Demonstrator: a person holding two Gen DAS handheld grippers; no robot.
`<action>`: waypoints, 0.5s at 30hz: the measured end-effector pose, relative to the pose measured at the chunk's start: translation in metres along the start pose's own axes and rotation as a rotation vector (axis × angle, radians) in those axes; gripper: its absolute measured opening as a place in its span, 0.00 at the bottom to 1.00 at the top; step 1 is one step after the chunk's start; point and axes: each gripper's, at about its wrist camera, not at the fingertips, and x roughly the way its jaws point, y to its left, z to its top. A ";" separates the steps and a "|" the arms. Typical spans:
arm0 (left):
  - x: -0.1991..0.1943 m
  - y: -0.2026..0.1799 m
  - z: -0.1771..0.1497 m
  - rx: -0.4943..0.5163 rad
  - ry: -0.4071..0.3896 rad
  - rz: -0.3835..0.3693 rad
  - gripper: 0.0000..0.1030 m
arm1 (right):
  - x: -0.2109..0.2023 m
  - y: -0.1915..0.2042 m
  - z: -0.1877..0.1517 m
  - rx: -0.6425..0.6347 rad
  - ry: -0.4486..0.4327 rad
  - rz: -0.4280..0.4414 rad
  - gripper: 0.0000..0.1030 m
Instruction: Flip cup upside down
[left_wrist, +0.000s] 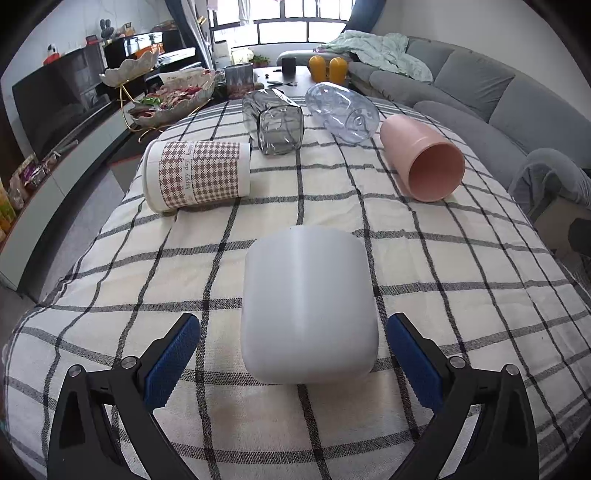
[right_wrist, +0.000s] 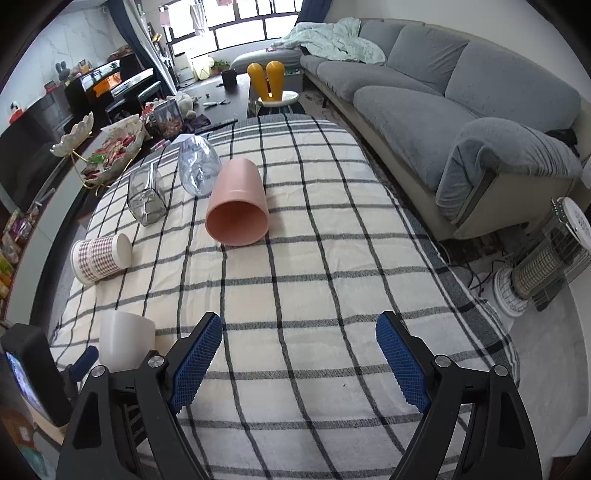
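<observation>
Your left gripper (left_wrist: 293, 354) has its jaws spread wide, one blue pad on each side of the white cup (left_wrist: 308, 306), and neither pad touches it. The white cup sits at the near edge of the checked cloth (left_wrist: 424, 266) that covers the tabletop, showing you a plain rounded wall; whether it lies on its side or stands mouth-down cannot be told from here. In the right wrist view the same white cup (right_wrist: 125, 339) appears at the near left, with the left gripper's blue pad just beside it.

Your right gripper (right_wrist: 299, 356) also has its jaws wide apart, holding nothing, above bare cloth (right_wrist: 314, 280) well to the right of the white cup.

Farther out, four other vessels lie on their sides. The houndstooth cup (left_wrist: 197, 175) lies at the left. The grey glass tumbler (left_wrist: 275, 123) and the clear glass (left_wrist: 341, 110) lie side by side at the far end. The pink cup (left_wrist: 423, 160) lies at the right with its open mouth turned towards you. A grey sofa (right_wrist: 461, 96) runs along the right of the tabletop.
</observation>
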 end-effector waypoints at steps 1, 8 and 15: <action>0.001 0.000 0.000 0.001 0.001 0.002 0.96 | 0.000 0.000 0.000 0.000 0.000 0.003 0.83; 0.009 0.002 -0.001 0.001 0.031 -0.019 0.68 | 0.001 0.005 0.000 -0.007 0.006 0.010 0.83; 0.004 0.002 0.001 0.001 0.024 -0.035 0.64 | 0.000 0.005 0.001 -0.007 0.001 0.015 0.83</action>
